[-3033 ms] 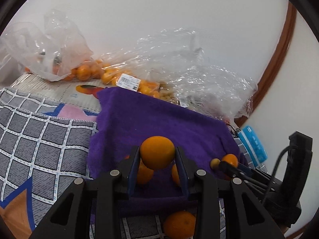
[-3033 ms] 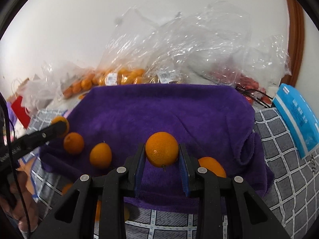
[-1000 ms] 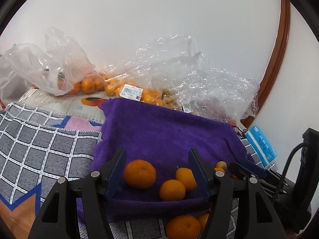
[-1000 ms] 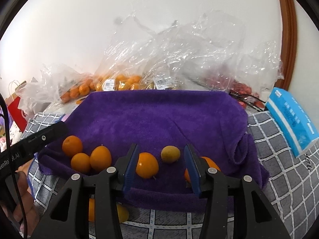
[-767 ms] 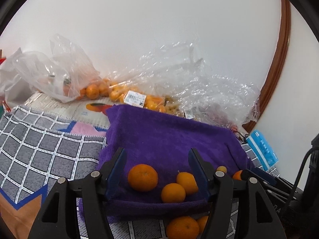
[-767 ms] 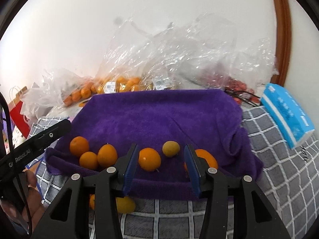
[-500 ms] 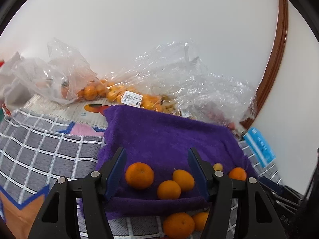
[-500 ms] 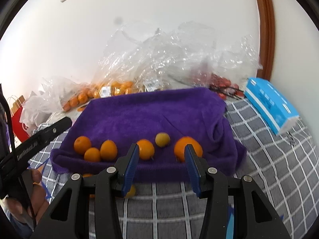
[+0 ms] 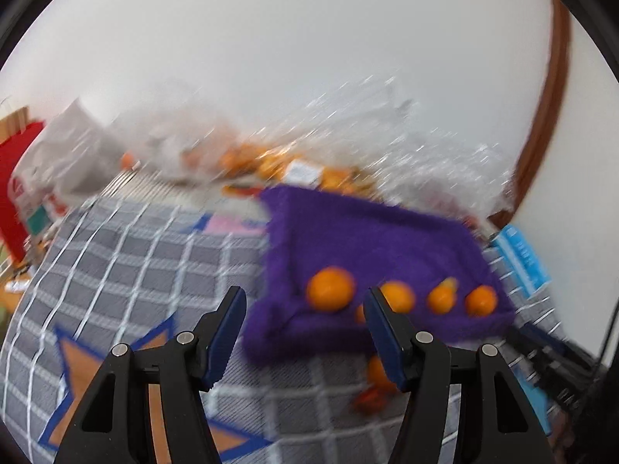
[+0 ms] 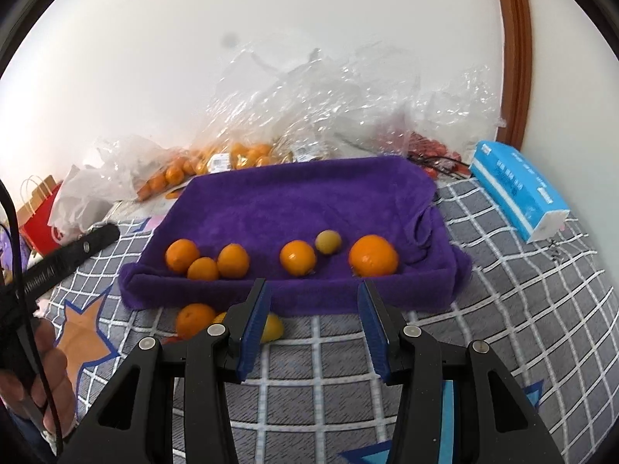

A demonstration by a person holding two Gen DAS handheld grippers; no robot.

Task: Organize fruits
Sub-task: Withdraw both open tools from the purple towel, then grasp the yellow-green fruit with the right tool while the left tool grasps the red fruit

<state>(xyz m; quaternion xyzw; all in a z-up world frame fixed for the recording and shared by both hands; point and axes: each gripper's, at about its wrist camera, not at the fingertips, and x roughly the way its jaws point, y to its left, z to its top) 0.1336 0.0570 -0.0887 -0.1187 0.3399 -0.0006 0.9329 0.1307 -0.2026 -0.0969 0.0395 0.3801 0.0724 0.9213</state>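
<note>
With both the left gripper (image 9: 301, 305) and right gripper (image 10: 313, 297) spread and empty, I'd reach for the loose oranges (image 10: 194, 319) lying just left of the right one, short of the purple towel (image 10: 301, 201), squeezing gently.

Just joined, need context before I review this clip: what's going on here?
A person with a handheld gripper in each hand is sorting oranges onto a purple towel. Right now both the left gripper and the right gripper are open and empty, hanging over the checked blanket short of the towel. Six fruits sit in a row along the towel's near edge, including a big orange on the right. A few loose oranges lie on the blanket just in front.
</note>
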